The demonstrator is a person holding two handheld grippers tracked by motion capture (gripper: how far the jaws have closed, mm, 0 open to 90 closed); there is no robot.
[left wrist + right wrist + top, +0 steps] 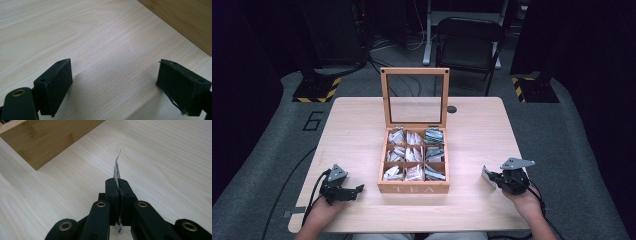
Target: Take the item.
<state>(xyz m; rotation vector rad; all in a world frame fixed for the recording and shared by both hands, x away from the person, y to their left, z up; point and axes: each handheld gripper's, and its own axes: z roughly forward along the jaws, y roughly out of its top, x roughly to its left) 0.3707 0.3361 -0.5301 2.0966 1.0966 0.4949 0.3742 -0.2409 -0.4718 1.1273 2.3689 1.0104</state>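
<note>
A wooden tea box (413, 188) marked TEA stands mid-table with its glass lid (414, 97) raised; several tea bags fill its compartments. My right gripper (118, 181) is shut on a thin tea bag (116, 170), held edge-on just above the table to the right of the box; the same tea bag (487, 175) sticks out leftward from the right gripper (496, 179). My left gripper (360, 189) rests low on the table left of the box, jaws wide apart with nothing between the pads (58, 82). The box's wooden wall (185, 20) shows ahead of it.
The light wooden table (357, 130) has bare surface on both sides of the box. A dark chair (469, 42) and a white stand leg sit behind the far edge. Black cables trail from both grippers off the near edge.
</note>
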